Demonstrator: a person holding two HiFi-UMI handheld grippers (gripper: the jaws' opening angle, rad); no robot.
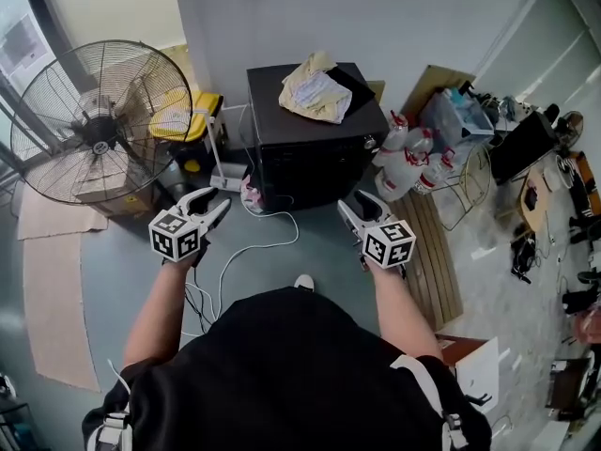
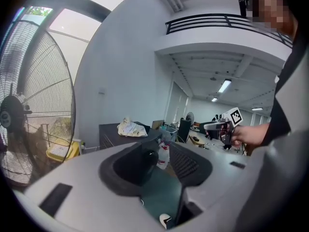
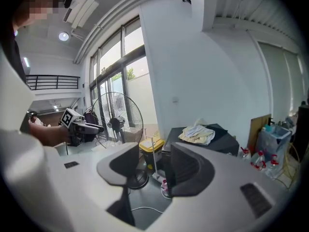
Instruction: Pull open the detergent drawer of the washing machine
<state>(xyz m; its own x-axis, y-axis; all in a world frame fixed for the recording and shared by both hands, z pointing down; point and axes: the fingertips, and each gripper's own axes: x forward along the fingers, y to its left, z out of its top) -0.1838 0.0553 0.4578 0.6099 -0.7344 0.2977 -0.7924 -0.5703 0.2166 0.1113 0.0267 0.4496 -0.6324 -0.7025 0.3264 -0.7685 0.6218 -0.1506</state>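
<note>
A white wall (image 1: pixel 376 17) closes the far side of a grey-blue floor (image 1: pixel 122 280). The black washing machine (image 1: pixel 315 148) stands against that wall, a crumpled cloth (image 1: pixel 317 89) on its top. Its detergent drawer cannot be picked out on the dark near face. To the left, a big cage fan (image 1: pixel 99 125) and a yellow-lidded bin (image 1: pixel 188 116) crowd the machine's left edge. On the right, a cluster of bottles (image 1: pixel 408 163) stands just beside its right edge, with wooden slats (image 1: pixel 437 252) running nearward from them. Between the person and the machine lies an open strip of floor, crossed by a white cable (image 1: pixel 254 247). The left gripper (image 1: pixel 219 201) points at the machine's near left corner and the right gripper (image 1: pixel 352 203) at its near right corner, both short of the front face. Each has its fingers spread wide with nothing between them.
</note>
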